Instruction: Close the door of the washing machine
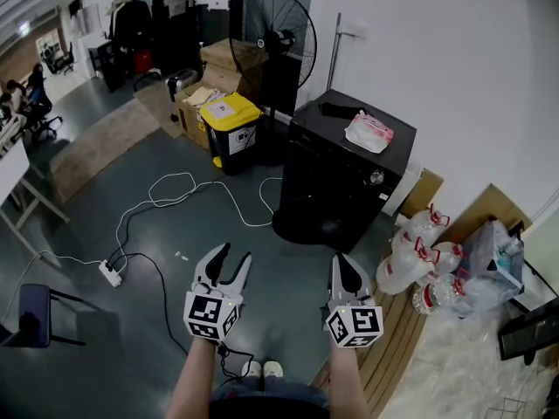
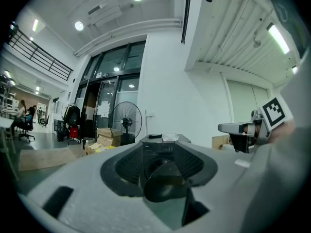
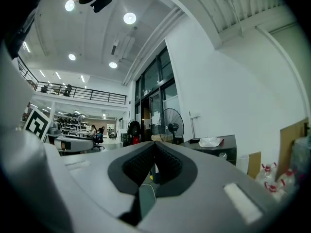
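Left hand-held gripper [image 1: 231, 258]: nearest the person, held level and pointing forward. Its jaws are spread wide with nothing between the pads, only open air and the machine far beyond.
Right hand-held gripper [image 1: 343, 264]: just beside the left one, also level. Its pads are pressed together and it carries nothing.
Washing machine [image 1: 345, 168]: a black front-loader against the white wall, straight ahead of both hand-held grippers and well apart from them. It sits a little toward the right one's side.
Door [image 1: 310, 221]: the round door looks swung out from the machine's front, low and on the side facing the left hand-held gripper. It is not shut against the drum opening.
On top of the machine: a pale wrapped packet [image 1: 369, 132].
Floor [image 1: 131, 173]: a white cable [image 1: 188, 190] loops ahead of the left hand-held gripper. A yellow-lidded bin [image 1: 231, 129] and a standing fan [image 1: 275, 29] stand farther off, beyond the cable.
Right of the right hand-held gripper: a cluster of water bottles [image 1: 410, 264] near the wall.
Done so far: nothing, as far as I can see; neither hand-held gripper touches the door.
Left to do: by my reckoning, all of it. That means walking up to the machine, getting a hand-held gripper against the door's outer face, and swinging it in until it latches.
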Demonstrator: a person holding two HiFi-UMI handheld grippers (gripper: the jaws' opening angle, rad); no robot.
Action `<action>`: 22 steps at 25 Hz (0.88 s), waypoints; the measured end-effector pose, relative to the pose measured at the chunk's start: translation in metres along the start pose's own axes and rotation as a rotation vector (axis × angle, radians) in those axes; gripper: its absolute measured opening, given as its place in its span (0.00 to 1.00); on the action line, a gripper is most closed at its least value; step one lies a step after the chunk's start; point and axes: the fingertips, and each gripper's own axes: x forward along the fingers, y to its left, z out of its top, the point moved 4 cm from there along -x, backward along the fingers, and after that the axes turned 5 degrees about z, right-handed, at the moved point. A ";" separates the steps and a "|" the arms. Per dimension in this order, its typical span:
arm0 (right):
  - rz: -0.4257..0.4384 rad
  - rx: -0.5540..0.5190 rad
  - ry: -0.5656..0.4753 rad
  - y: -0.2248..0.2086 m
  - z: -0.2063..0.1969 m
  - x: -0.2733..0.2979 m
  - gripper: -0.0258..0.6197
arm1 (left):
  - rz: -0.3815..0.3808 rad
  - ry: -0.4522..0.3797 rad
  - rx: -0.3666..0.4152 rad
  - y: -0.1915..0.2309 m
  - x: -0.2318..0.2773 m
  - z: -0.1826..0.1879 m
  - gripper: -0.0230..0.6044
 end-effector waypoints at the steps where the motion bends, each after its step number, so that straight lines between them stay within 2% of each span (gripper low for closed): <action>1: -0.002 0.001 0.002 0.001 0.000 0.002 0.05 | -0.002 0.003 -0.002 0.002 0.001 -0.001 0.33; 13: -0.043 -0.010 0.007 0.007 -0.013 0.019 0.05 | -0.055 0.011 -0.009 0.026 0.024 -0.013 0.33; 22: -0.052 -0.008 0.012 -0.026 -0.020 0.065 0.05 | -0.057 0.027 -0.020 0.040 0.077 -0.020 0.33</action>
